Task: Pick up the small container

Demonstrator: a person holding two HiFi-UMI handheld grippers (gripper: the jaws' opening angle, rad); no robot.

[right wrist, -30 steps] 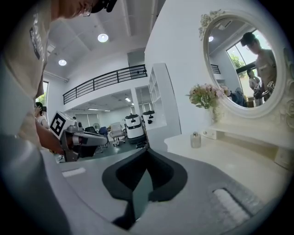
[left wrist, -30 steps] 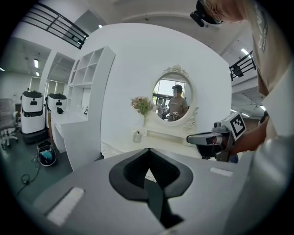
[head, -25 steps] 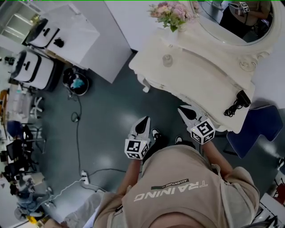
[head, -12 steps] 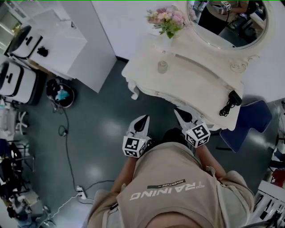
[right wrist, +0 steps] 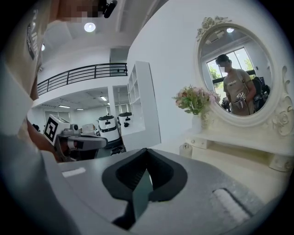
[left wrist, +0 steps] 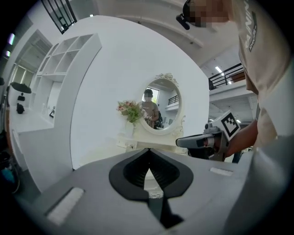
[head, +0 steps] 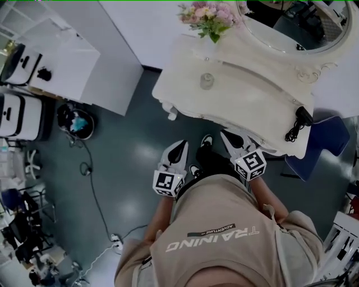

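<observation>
- My left gripper (head: 180,147) has its jaws pressed together with nothing between them. It hangs over the dark green floor (head: 129,162), just short of the table.
- My right gripper (head: 228,135) is closed and empty too, with its tip at the front edge of the cream-white carved dressing table (head: 252,106).
- The small clear glass container (head: 207,81) stands alone on the left part of the tabletop, past that front edge and well apart from both grippers.
- Behind it, at the back corner, is a bouquet of pink flowers (head: 205,15), with the round cream-framed mirror (head: 291,28) beside it.
- A black coiled cable with its plug (head: 297,126) lies at the table's right end, near my right gripper.
- A blue seat (head: 328,137) sits just beyond that end.
- Far to my left, a black round bin (head: 76,120) stands on the floor by a white partition (head: 95,61).
</observation>
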